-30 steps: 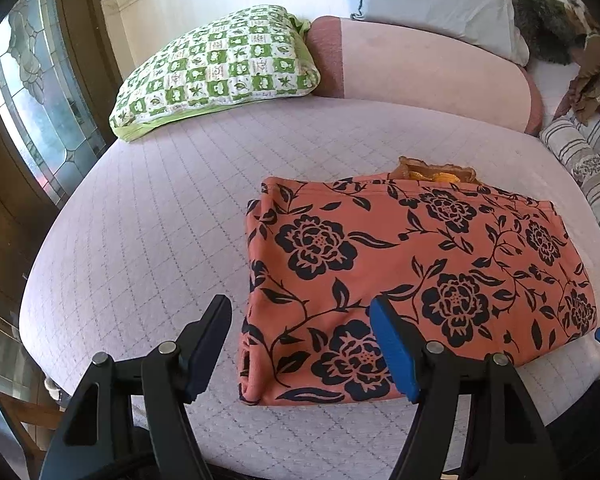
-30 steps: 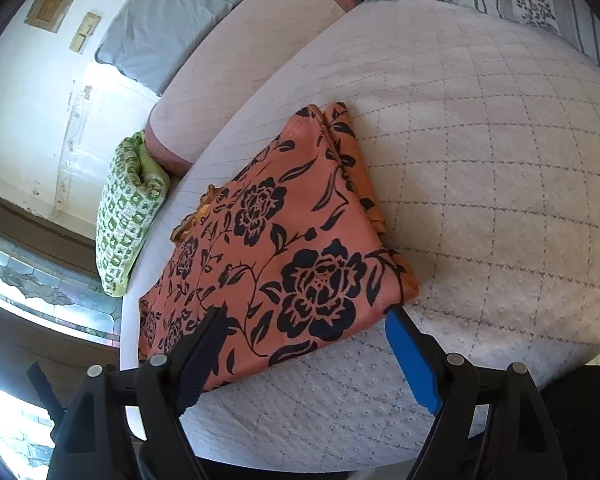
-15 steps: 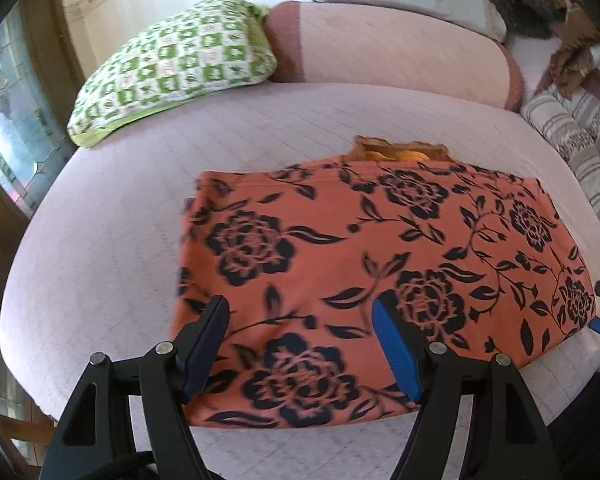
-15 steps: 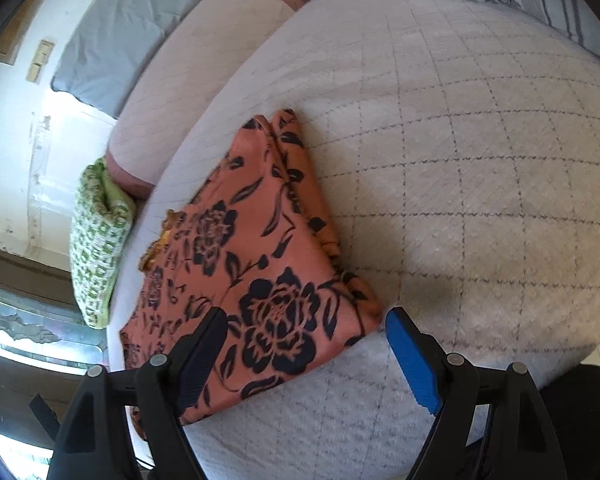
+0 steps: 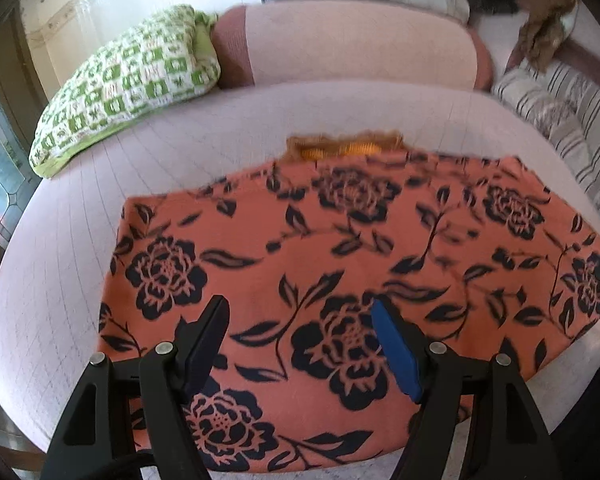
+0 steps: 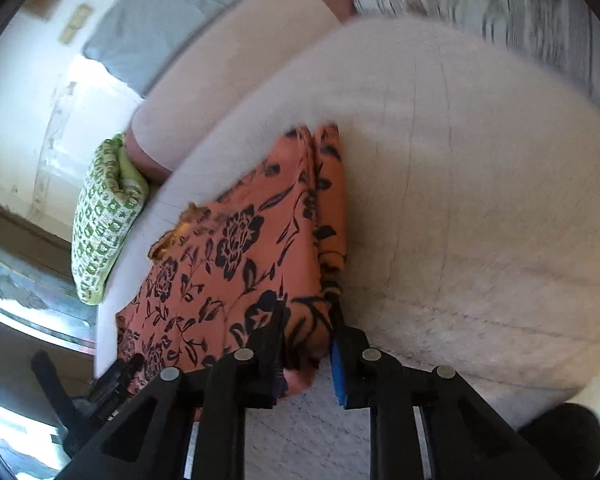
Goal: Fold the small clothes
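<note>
The left hand-held gripper (image 5: 298, 322) hangs over the near part of the folded orange cloth with the black flower print (image 5: 340, 264), its black finger and blue-padded finger (image 5: 396, 348) standing wide apart, nothing between them but the print below. Whether the tips touch the fabric cannot be told from this view.

Over on the other side, the right hand-held gripper (image 6: 306, 334) has its two fingers drawn close together on the near right corner of the orange flowered cloth (image 6: 236, 264); a bunch of the fabric sits pinched between the black finger and the blue pad (image 6: 337, 372). The picture there is smeared with motion blur.

The cloth lies spread flat on the pale pink quilted bed (image 5: 60, 264), reaching toward its near edge, with layered folds showing along the cloth's right side in the right wrist view. A scrap of brown and yellow fabric (image 5: 342, 148) peeks out at the cloth's far edge.

Toward the far left corner of the bed rests a green and white checked pillow (image 5: 128, 80), just beside a long pink bolster (image 5: 356, 44) running along the far edge. Striped grey and white bedding (image 5: 568, 120) lies at the right edge.
</note>
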Available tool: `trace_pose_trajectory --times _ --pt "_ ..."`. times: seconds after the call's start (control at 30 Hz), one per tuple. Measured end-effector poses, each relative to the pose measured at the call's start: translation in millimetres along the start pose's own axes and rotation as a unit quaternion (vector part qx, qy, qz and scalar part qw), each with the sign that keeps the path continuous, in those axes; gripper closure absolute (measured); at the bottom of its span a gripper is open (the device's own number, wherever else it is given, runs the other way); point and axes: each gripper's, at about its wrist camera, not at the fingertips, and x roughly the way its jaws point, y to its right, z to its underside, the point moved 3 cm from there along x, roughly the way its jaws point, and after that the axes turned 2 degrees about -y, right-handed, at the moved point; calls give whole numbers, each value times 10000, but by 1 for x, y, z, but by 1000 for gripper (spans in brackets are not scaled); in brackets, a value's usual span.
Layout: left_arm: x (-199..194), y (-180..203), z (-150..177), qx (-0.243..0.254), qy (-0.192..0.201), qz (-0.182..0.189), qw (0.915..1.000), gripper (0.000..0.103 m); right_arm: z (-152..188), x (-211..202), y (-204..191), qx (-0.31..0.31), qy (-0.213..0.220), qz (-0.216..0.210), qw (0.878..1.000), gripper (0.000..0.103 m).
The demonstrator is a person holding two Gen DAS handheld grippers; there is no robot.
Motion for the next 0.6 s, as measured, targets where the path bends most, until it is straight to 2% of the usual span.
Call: trace_pose_trajectory --times 0.03,0.07,0.1,0.13,0.2,0.23,0.27,0.3,0.43,0.53,0.57,0.6 --pt "2 0 -1 -10 35 -5 10000 23 4 8 2 -145 -131 197 9996 83" --pt "7 2 -2 -12 6 -20 10000 21 8 24 8 -225 -421 382 9981 78" --pt "18 6 -2 66 -162 -12 9998 21 13 40 19 -110 -770 393 9962 78" --pt "24 8 -1 146 -277 -3 9995 21 11 34 23 26 -608 148 9980 72" --pt "25 11 -2 184 -215 0 9996 21 0 12 18 -84 -381 102 9992 34" --pt "23 11 -3 159 -130 32 9998 21 -7 0 16 -136 -144 138 9997 23" --pt "22 12 -6 141 -45 76 9999 21 -20 -10 12 -245 86 127 9996 23" --pt "22 13 -8 130 13 91 9999 21 -32 -12 9 -346 117 60 9993 23" --pt "45 17 -6 192 -275 71 9994 21 -95 32 2 -546 -81 -46 9985 23" --pt "47 17 -1 154 -184 65 9997 19 -130 84 -1 -771 -435 309 9956 23" --pt "47 17 -1 161 -183 73 9997 19 -137 100 -3 -907 -540 509 9931 25" --pt "48 16 -1 164 -176 89 9997 19 -138 107 -4 -959 -627 507 9921 28"
